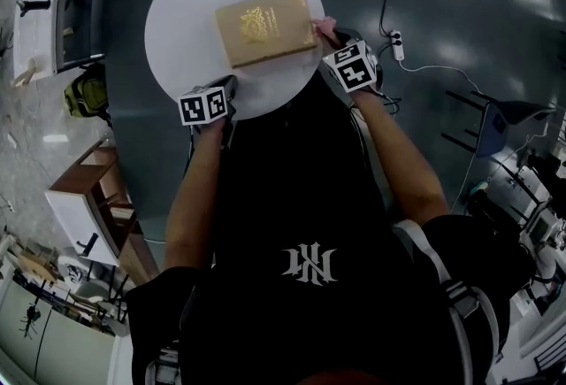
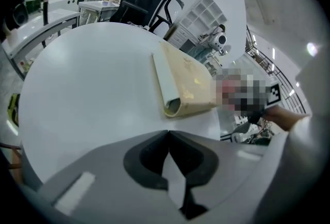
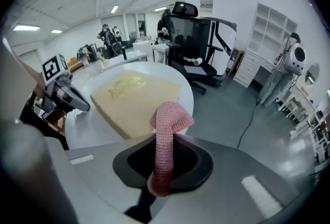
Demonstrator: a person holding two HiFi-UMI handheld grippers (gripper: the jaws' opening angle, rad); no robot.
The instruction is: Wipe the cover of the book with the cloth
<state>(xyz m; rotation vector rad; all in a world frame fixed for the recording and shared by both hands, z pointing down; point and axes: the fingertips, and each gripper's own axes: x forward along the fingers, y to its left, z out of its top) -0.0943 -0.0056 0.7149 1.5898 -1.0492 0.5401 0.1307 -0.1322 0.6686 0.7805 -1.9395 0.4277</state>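
A tan hardcover book (image 1: 265, 26) with a gilt emblem lies flat on a smooth, round white counter (image 1: 177, 11), its right edge close to the rim. There the right claw (image 3: 165, 140) is clamped on a soft pink knitted cloth (image 3: 170, 117), whose folded end pokes out toward the cover. The left claw (image 2: 168, 134) is closed on nothing, near the counter's front rim and apart from the book. With nothing bracing it, the book would likely slide on the slick top under a wiping stroke, and the hard claw tips could scuff the cover if the narrow cloth bunches aside.
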